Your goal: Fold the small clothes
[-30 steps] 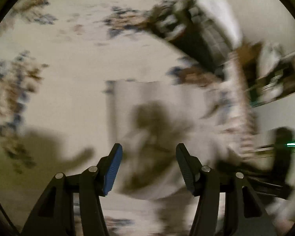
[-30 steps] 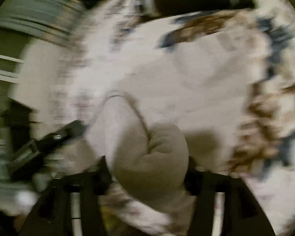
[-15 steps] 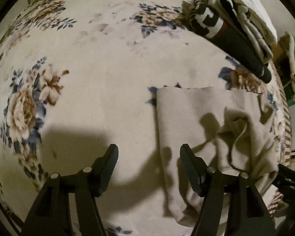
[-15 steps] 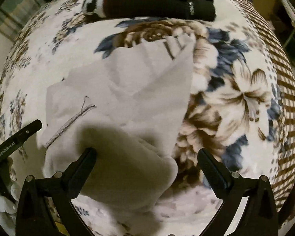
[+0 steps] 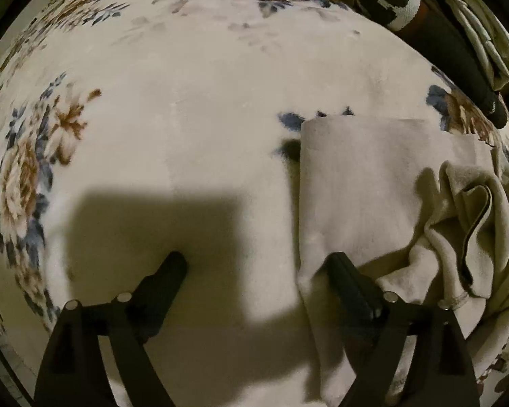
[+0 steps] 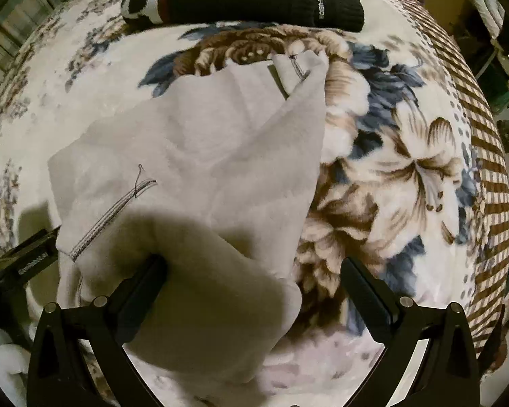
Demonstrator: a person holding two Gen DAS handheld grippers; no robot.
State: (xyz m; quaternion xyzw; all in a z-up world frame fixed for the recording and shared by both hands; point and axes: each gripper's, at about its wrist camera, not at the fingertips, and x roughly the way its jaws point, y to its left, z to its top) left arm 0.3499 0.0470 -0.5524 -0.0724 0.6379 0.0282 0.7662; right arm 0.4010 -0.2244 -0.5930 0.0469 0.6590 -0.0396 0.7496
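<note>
Looks like the grey garment has just been laid on the flowery blanket and isn't smoothed yet, so the next move is probably grabbing an edge to flatten it or fold it over. On the left side, the left gripper is opening with its jaws straddling the garment's left edge, one finger on bare blanket, the other on the cloth, gripping nothing. Over to the right, the right gripper is spread as wide as it goes above the bunched-up near end, pads not pinching it, with a stack of dark folded clothes at the far edge.
</note>
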